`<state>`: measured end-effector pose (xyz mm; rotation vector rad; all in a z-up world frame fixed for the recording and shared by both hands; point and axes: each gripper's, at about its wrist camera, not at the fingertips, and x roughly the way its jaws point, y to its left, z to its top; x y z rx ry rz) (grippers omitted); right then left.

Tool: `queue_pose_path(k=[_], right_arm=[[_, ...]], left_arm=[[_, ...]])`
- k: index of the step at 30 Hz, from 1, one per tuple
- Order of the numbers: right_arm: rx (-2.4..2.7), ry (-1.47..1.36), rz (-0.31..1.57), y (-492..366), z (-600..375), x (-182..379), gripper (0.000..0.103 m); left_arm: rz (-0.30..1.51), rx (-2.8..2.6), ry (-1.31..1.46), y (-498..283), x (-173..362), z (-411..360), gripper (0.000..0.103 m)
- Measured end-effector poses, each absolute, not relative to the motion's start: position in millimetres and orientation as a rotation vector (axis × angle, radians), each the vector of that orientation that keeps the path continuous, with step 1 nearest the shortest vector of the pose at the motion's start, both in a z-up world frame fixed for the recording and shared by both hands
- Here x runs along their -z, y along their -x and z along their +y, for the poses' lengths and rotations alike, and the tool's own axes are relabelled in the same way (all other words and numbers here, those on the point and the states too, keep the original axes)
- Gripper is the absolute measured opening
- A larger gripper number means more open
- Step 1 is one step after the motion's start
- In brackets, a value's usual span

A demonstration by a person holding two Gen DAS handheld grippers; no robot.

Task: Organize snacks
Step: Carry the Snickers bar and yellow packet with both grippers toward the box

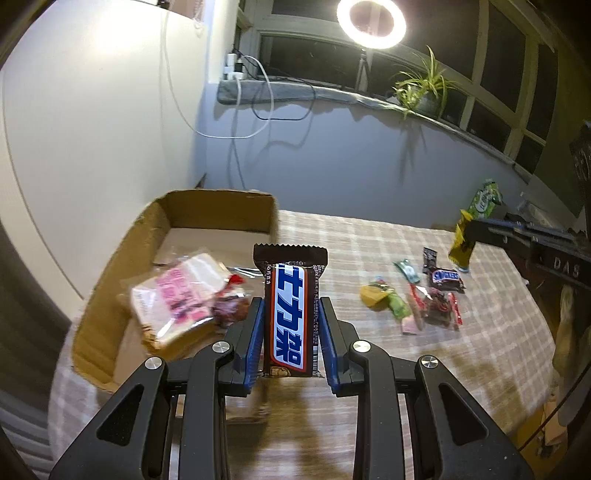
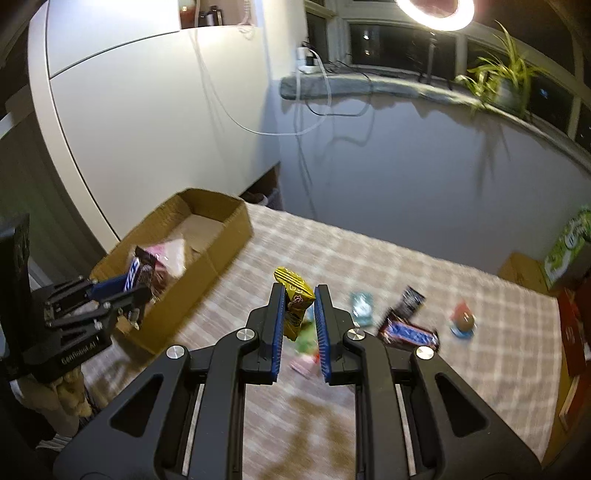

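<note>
Behind our left gripper (image 1: 291,314), at about nine o'clock in the left wrist view, the cardboard box (image 1: 221,206) is partly cut off by the black linkage, and the pink-printed packet (image 1: 177,299) inside it is blurred, so we cannot read its label. Our left gripper clamps a brown chocolate bar (image 1: 290,314) upright between its blue ribbed pads, the glossy wrapper's crimped top edge standing clear above the fingers. From the right wrist view, our right gripper (image 2: 299,306) is closed on a crinkly yellow packet (image 2: 293,295), which tilts toward eleven o'clock; its lower end hides behind the left pad.

Loose snacks (image 1: 413,295) lie at about three o'clock of the held bar on the checked tablecloth (image 1: 369,240): a small dark Snickers bar (image 1: 445,278), a clear bag with red trim, and green and yellow wrappers too small to identify. In the right wrist view these are smeared.

Woven beige plaid covers the table. Beyond it stand a pale wall, a grey sill with a spiky potted plant (image 1: 424,88), trailing cables, dark windows and a glowing ring light (image 1: 371,22) at twelve o'clock.
</note>
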<state>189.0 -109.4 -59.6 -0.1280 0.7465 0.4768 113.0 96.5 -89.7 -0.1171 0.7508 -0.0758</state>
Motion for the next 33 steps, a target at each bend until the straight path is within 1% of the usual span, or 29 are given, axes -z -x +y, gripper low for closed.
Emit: queue_pose_path(k=[15, 24, 33], right_arm=[[-0.606, 0.158, 0.726, -227.4, -19.3, 49.2, 0.016], [-0.655, 0.178, 0.756, -259.3, 27.9, 65.5, 0.016], [-0.691, 0.203, 0.803, -279.6, 70.1, 91.4, 0.016]], left_arm=[[0.764, 0.005, 0.148, -111.5, 100.2, 149.8, 0.027], [0.776, -0.027, 0.171, -114.4, 107.6, 176.8, 0.027], [0.788, -0.022, 0.174, -119.4, 112.3, 184.0, 0.027]])
